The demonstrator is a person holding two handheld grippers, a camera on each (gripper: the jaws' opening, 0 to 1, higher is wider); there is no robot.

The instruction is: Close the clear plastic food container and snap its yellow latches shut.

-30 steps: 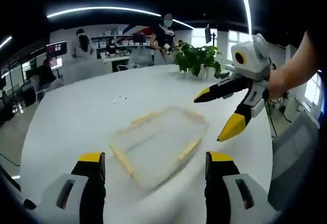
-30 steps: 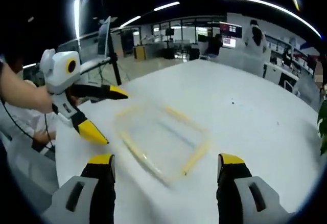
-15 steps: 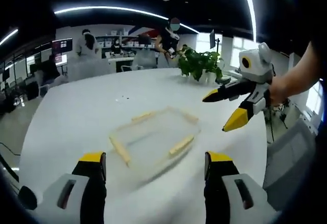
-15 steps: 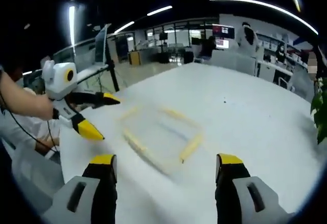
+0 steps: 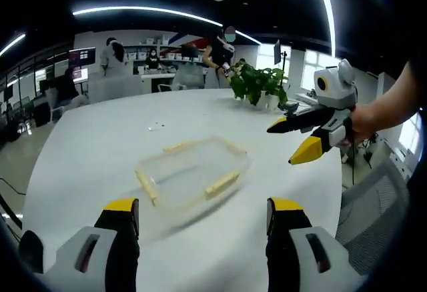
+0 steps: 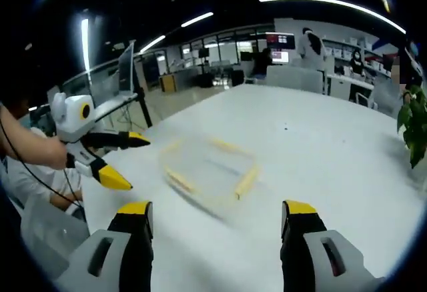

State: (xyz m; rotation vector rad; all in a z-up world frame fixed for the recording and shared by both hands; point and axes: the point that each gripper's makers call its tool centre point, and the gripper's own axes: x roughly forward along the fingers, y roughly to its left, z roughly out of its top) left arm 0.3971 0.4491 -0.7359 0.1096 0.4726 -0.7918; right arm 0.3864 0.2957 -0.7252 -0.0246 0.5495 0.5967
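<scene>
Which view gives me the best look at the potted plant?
The left gripper view: the plant stands whole at the far side of the table, leaves and white pot both visible. The right gripper view catches a few of its leaves cut off at the picture's right edge.

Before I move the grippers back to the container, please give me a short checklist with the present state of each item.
1. Left gripper open and empty: ok.
2. Right gripper open and empty: ok.
3. Clear container flat on the white table, between the jaws in both views: ok.
4. Both grippers apart from the container, touching nothing: ok.
5. Lid seated on the container: cannot tell, the plastic is clear and blurred.
6. Yellow latches snapped shut: cannot tell; they lie along the rim, too small to judge.
</scene>
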